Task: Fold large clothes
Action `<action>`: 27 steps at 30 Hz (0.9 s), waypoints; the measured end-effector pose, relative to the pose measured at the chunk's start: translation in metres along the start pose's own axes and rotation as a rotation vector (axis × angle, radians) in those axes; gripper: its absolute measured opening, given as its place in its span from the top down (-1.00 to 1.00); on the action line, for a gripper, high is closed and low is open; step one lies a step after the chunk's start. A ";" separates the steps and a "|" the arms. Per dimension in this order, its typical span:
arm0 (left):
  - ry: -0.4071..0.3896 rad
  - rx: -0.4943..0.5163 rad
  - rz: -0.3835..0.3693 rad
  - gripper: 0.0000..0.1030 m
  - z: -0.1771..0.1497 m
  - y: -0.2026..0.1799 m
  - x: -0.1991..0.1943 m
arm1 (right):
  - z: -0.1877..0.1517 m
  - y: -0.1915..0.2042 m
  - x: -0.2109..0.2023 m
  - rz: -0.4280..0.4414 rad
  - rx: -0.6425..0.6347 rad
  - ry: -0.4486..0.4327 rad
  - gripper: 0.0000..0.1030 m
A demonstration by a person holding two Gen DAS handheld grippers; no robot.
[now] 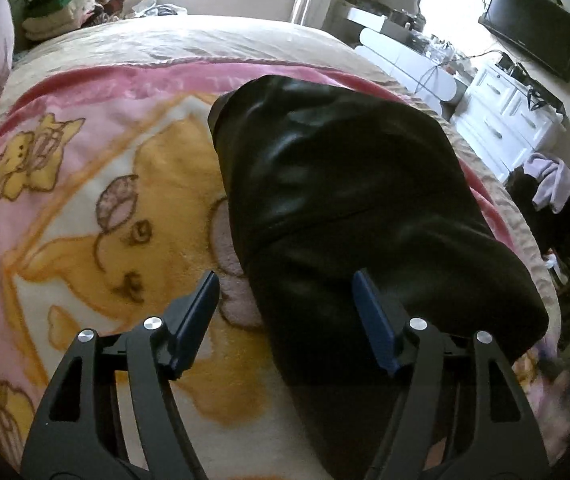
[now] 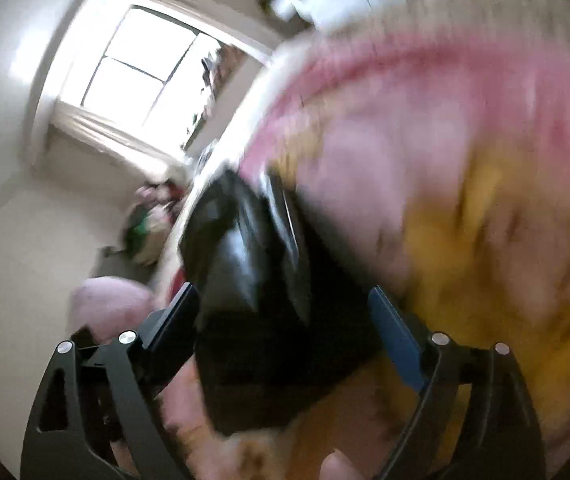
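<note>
Left gripper (image 1: 287, 292) hangs wide open, gripping nothing, its right finger over the near edge of the black leather-look garment (image 1: 349, 184) lying on the pink cartoon blanket (image 1: 85, 184). Right wrist view is blurry: right gripper (image 2: 283, 306) also gapes wide, garment (image 2: 253, 264) between its fingers, unpinched.

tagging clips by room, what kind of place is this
Most likely a bedroom in a home: a bed covered by a pink cartoon blanket, a white dresser with a wall-mounted TV above it, and a window.
</note>
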State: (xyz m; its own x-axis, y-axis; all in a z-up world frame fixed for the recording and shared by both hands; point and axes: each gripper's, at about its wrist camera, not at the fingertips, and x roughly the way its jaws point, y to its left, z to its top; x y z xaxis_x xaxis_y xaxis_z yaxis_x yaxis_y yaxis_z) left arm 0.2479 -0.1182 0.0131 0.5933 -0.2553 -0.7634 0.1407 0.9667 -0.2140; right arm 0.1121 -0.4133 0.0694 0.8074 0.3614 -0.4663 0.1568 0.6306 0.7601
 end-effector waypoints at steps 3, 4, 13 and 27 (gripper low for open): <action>-0.008 0.023 0.011 -0.17 -0.003 0.001 0.001 | 0.030 0.051 0.004 0.004 -0.223 -0.024 -0.41; -0.009 0.028 0.014 -0.17 -0.003 0.000 0.001 | 0.037 0.078 0.017 0.004 -0.332 0.011 -0.30; 0.003 0.059 0.009 -0.17 0.001 -0.003 0.002 | 0.040 0.148 0.138 -0.193 -0.722 0.263 -0.02; 0.026 0.099 -0.025 -0.20 0.002 -0.008 0.022 | 0.037 0.079 0.252 -0.367 -0.602 0.570 -0.02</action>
State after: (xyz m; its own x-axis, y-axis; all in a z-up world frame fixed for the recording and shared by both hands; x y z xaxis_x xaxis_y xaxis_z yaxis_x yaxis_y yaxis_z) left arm 0.2612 -0.1311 -0.0009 0.5683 -0.2786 -0.7742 0.2334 0.9569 -0.1731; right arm 0.3489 -0.2982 0.0284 0.3365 0.2510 -0.9076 -0.1038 0.9678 0.2291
